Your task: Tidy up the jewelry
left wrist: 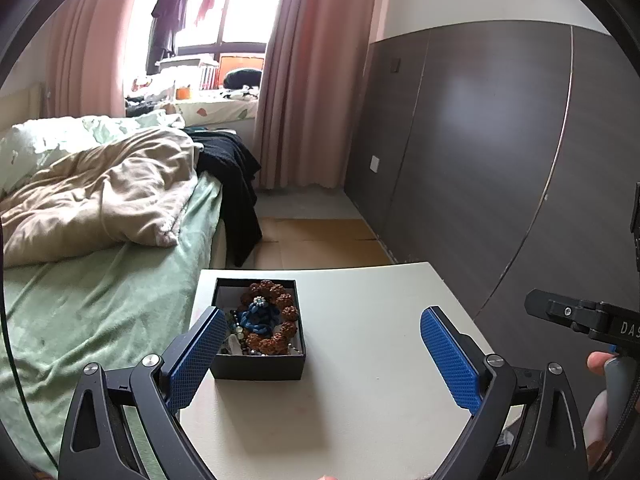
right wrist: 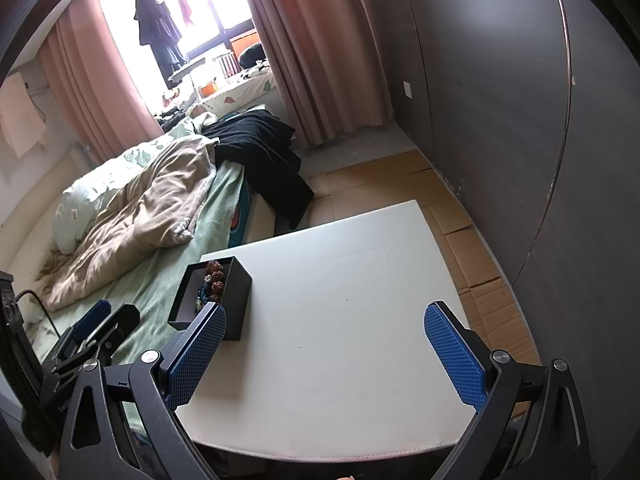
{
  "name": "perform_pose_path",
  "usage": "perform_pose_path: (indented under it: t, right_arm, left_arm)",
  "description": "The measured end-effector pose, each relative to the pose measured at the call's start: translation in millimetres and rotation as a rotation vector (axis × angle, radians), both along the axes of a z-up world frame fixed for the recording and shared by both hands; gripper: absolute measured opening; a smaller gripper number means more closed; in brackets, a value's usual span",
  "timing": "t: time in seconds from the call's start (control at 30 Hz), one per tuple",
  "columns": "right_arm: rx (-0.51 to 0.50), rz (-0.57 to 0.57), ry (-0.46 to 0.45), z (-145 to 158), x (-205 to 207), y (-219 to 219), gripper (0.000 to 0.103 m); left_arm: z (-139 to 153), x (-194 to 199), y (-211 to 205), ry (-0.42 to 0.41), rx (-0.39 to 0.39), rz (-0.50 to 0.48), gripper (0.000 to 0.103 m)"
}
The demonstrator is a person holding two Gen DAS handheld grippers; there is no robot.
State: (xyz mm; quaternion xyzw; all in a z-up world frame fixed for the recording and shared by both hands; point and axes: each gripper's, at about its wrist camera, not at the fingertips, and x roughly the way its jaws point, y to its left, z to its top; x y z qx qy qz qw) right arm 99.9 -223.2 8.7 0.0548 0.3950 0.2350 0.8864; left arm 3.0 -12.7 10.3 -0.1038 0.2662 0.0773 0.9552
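A small black open box [left wrist: 259,364] stands on the white table [left wrist: 360,360] near its left edge. Inside it lie a brown knobbly bead bracelet [left wrist: 285,312], a blue corded piece [left wrist: 258,316] with a small flower, and some pale beads. My left gripper [left wrist: 320,344] hovers open just in front of the box, nothing between its blue pads. In the right wrist view the same box [right wrist: 236,300] sits at the table's left edge, the bracelet [right wrist: 214,278] showing over its wall. My right gripper [right wrist: 324,340] is open above the bare table [right wrist: 340,300].
A bed [left wrist: 100,280] with a green sheet and a beige quilt [left wrist: 100,200] runs along the table's left side. A dark panelled wall [left wrist: 500,160] rises on the right. Cardboard [right wrist: 472,248] covers the floor beyond the table. A hand [left wrist: 600,364] holds the other gripper's handle at the right edge.
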Motion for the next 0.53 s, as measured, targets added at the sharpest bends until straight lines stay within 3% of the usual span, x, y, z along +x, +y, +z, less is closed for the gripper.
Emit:
perform_pose_path:
  t: [0.53]
  right_arm:
    - [-0.005,0.0,0.003,-1.1,0.0,-2.0,0.1]
  left_arm:
    - [1.4,-0.2,-7.0,-0.012,0.039,0.002,0.098]
